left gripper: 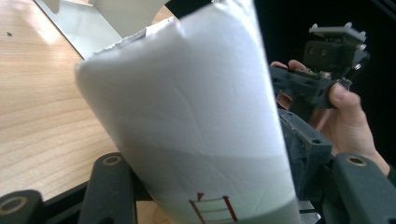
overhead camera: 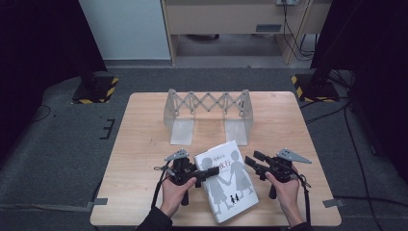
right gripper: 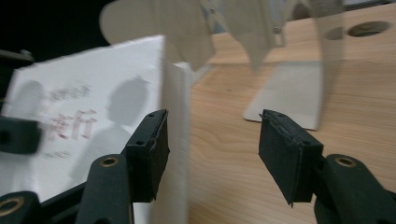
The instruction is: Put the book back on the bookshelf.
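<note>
A white book (overhead camera: 227,181) with grey figure silhouettes on its cover lies near the table's front edge.

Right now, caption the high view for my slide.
Left gripper grips a white book on the wooden table; right gripper open beside it.

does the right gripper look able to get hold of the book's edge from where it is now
Probably yes. The right gripper is open right beside the white book, one jaw already against its cover, and bare table lies between the jaws. The left gripper grips the opposite edge.
</note>
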A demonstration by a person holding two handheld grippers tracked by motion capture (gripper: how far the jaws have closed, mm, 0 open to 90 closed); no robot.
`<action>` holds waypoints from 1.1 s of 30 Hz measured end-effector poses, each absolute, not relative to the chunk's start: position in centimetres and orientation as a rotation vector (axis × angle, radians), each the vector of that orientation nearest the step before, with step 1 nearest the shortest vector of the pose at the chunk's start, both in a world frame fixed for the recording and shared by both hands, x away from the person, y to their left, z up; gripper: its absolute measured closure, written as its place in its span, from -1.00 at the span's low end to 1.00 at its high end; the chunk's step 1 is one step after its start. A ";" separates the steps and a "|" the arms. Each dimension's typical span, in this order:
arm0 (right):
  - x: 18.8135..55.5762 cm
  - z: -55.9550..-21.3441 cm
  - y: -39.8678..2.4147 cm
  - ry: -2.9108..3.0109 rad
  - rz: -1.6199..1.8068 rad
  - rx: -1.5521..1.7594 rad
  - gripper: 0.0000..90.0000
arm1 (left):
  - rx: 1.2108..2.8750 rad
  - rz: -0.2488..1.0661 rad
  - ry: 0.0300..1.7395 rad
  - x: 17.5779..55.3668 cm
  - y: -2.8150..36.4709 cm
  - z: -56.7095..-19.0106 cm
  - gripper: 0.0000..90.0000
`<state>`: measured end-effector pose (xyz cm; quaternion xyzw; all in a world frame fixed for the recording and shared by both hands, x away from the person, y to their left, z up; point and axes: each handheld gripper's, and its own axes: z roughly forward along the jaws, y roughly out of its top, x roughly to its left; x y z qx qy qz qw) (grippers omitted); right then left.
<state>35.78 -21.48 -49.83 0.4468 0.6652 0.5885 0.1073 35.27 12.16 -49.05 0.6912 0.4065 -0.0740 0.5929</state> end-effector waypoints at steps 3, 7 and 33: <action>36.0 -50.1 -22.1 1.970 1.635 1.343 -0.09 | 1.607 -0.161 0.945 35.4 12.4 -48.7 -0.07; 36.3 -50.7 -22.5 2.013 1.486 1.357 -0.12 | 1.595 -0.115 0.929 35.8 13.1 -47.6 -0.01; 37.5 -52.5 -24.0 2.120 1.049 1.400 -0.33 | 1.597 0.072 0.791 35.7 14.7 -44.8 0.11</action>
